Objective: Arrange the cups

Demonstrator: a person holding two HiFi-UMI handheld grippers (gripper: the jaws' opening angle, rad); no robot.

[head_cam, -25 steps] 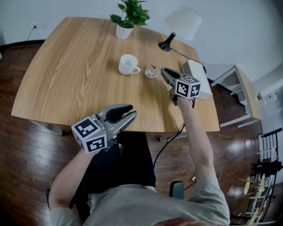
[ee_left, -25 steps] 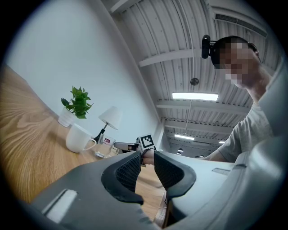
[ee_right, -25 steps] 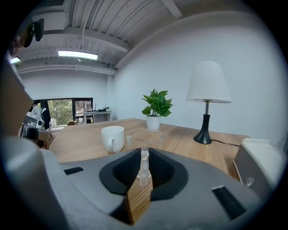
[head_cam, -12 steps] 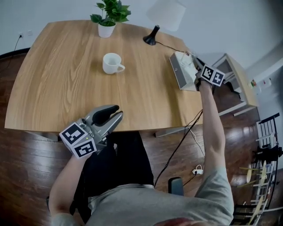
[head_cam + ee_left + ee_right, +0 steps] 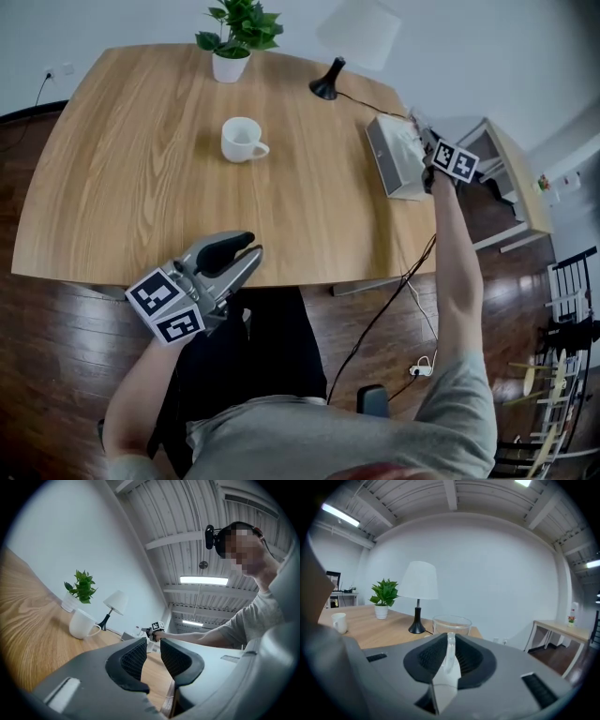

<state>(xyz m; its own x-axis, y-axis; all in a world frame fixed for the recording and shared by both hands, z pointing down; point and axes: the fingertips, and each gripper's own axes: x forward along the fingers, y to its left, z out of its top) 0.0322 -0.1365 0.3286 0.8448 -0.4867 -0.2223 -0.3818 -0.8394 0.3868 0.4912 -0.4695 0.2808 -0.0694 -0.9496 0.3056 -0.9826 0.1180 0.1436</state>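
Note:
A white mug (image 5: 242, 139) stands upright on the wooden table (image 5: 141, 178), handle to the right; it also shows in the left gripper view as the mug (image 5: 82, 624). My right gripper (image 5: 417, 129) reaches over the white box (image 5: 394, 161) at the table's right edge. It is shut on the handle of a clear glass cup (image 5: 451, 623), which sits upright just beyond the right gripper (image 5: 449, 656). My left gripper (image 5: 242, 251) hovers at the table's front edge. In its own view the left gripper (image 5: 152, 656) has its jaws slightly apart with nothing between them.
A potted plant (image 5: 234, 37) and a white lamp (image 5: 356, 37) stand at the table's far edge. A cable runs from the lamp past the box and off the table. A light side table (image 5: 511, 178) stands to the right over dark wood floor.
My right gripper has carried the glass cup from beside the white mug to the right, over the white box. The left gripper has stayed in place.

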